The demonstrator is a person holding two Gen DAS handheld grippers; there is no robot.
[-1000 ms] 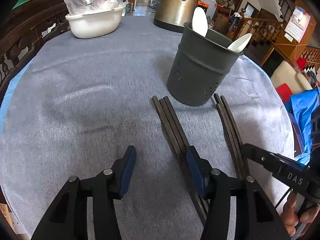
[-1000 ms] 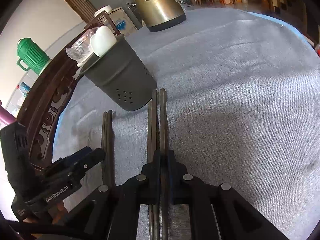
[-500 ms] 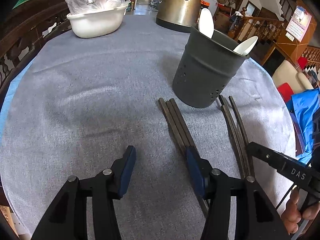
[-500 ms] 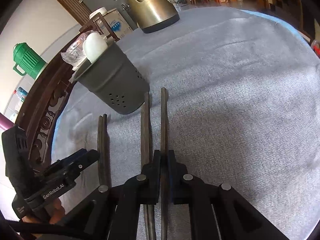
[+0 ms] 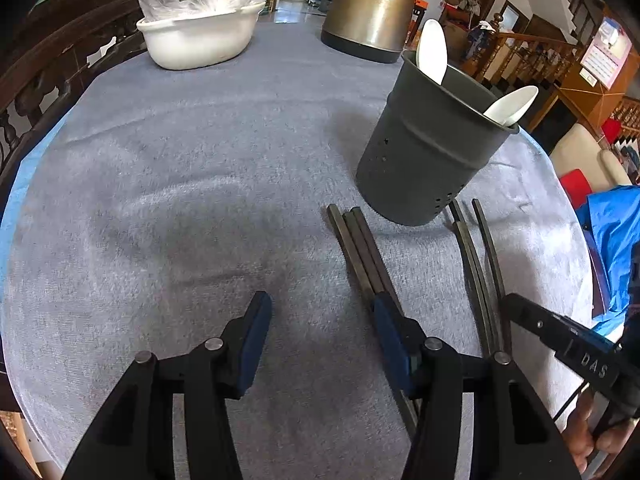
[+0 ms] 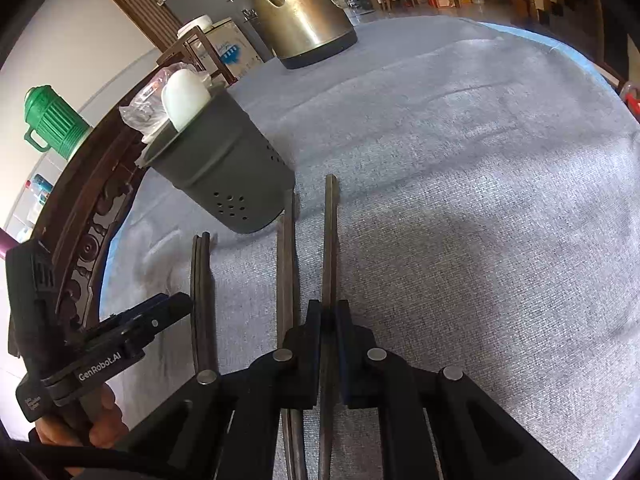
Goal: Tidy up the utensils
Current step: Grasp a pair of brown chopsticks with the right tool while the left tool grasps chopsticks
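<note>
The right tongs (image 6: 329, 320) are squeezed tight on one long dark chopstick (image 6: 330, 240). It points at the gray holder (image 6: 224, 176). More chopsticks (image 5: 362, 252) lie flat on the counter (image 5: 180, 200) just in front of the holder (two white spoons (image 5: 432, 54) stand inside it). The left tongs (image 5: 320, 320) are wide open and hold nothing. A gold kettle (image 5: 370, 4) and a white tub (image 5: 200, 40) sit farther back. The left tool reads "GenRobot.AI".
</note>
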